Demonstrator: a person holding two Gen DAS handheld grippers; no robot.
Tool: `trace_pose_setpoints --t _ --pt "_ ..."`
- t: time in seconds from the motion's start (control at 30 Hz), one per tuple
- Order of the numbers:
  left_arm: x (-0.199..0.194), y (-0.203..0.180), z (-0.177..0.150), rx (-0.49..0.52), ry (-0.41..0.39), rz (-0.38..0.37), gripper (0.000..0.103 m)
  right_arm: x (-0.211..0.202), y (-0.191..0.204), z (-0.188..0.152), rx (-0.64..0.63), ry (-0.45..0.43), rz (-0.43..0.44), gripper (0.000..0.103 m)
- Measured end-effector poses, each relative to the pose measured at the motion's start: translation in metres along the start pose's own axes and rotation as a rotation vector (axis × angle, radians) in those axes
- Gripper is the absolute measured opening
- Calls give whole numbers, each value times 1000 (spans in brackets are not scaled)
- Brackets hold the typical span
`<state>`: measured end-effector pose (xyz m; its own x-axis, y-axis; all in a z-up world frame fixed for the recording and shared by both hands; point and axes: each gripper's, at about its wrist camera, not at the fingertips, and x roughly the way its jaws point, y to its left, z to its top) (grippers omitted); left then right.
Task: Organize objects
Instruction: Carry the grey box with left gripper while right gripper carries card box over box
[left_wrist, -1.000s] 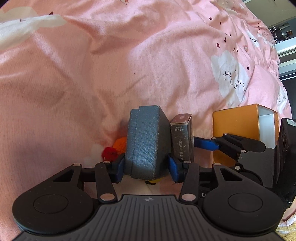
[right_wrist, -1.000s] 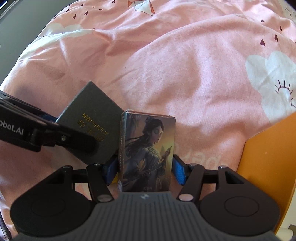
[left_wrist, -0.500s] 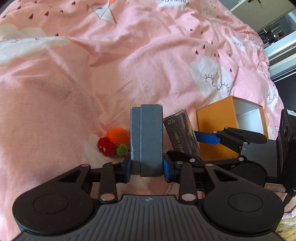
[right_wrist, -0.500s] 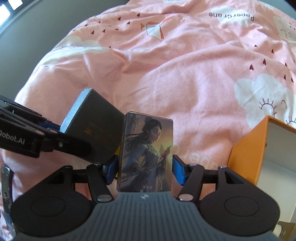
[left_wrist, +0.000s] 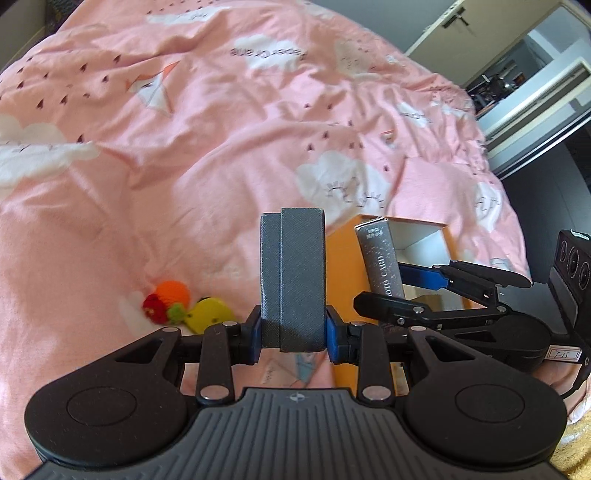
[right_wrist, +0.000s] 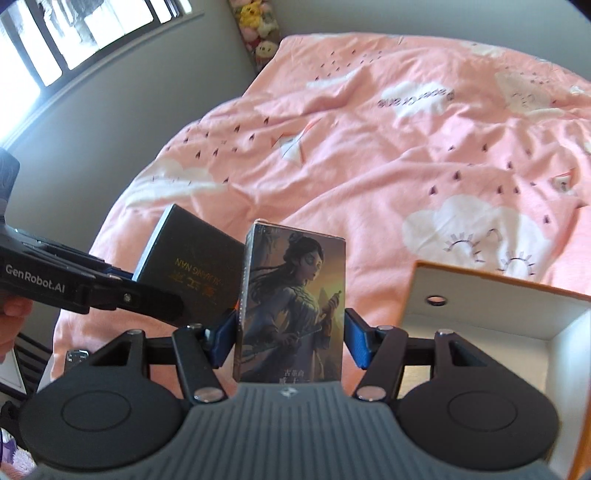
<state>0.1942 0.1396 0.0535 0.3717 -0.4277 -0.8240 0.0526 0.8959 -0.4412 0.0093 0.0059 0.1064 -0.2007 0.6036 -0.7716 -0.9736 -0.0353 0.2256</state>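
On the quilt (left_wrist: 221, 122) at my twelve o'clock I read "Paper Crane"; my card box (left_wrist: 380, 262) says "PHOTO CARD"; my left gripper (right_wrist: 110, 291) reads "GenRobot.AI".

left tongs (left_wrist: 293, 334) narrowed, both boxes lifted

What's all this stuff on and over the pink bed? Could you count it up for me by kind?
Small boxes held in the fingers: 2, the grey box and the picture card box
Open orange storage boxes: 1, the orange box
Little knitted toys on the bedspread: 2, an orange-and-red one and a yellow one
Total: 5
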Motion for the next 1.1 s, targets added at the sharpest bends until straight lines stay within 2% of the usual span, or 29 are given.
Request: trace_pose_setpoints --t 0.2,0.4,0.53,0.6,0.73,0.97,1.1 --pt "13 -43 2 71 7 -61 36 -38 -39 -7 54 -68 -85 63" --pt "56 -87 7 134 46 -99 36 -50 -92 -28 161 -78 -179 63" --pt "90 -117 7 197 58 -87 36 -50 -125 -44 230 -82 -209 63" --pt "107 -128 7 208 75 -75 36 -48 -138 -51 267 -77 -203 63" --pt "141 -143 6 219 67 27 36 -44 -156 -59 305 -80 -190 63" --pt "194 -150 1 172 122 120 36 -28 -178 -66 356 -98 -178 63" --pt "209 -150 1 156 133 116 36 -21 -190 -68 383 -94 -160 63"
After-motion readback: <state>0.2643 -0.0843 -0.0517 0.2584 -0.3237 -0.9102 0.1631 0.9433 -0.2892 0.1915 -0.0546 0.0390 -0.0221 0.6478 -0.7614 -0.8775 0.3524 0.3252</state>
